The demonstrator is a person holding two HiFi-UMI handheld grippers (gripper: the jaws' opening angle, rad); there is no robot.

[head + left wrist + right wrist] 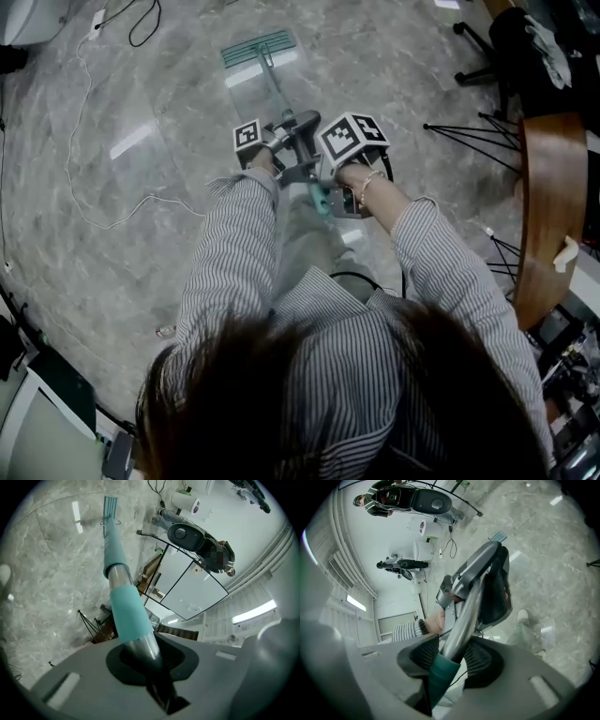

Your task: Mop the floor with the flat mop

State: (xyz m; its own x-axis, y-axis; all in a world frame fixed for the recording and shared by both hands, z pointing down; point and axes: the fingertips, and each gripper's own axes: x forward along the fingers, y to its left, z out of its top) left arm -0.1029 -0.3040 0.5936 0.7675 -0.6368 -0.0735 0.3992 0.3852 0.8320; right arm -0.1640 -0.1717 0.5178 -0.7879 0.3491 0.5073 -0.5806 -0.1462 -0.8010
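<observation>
The flat mop's teal head [259, 49] lies flat on the grey marble floor [131, 206] ahead of me. Its metal handle [277, 90] runs back to my hands. My left gripper [281, 150] is shut on the handle, higher toward the head; in the left gripper view the steel and teal handle [123, 597] runs out from between the jaws down to the mop head [110, 503]. My right gripper [323, 183] is shut on the handle's teal grip end [440, 679], just behind the left gripper [480, 585].
A white cable [84, 159] snakes over the floor at left. A wooden table [544, 206] and black wire stands [469, 141] stand at right, a chair base [478, 56] beyond. My trouser leg and shoe [524, 620] are beside the handle. A person [213, 555] stands by equipment.
</observation>
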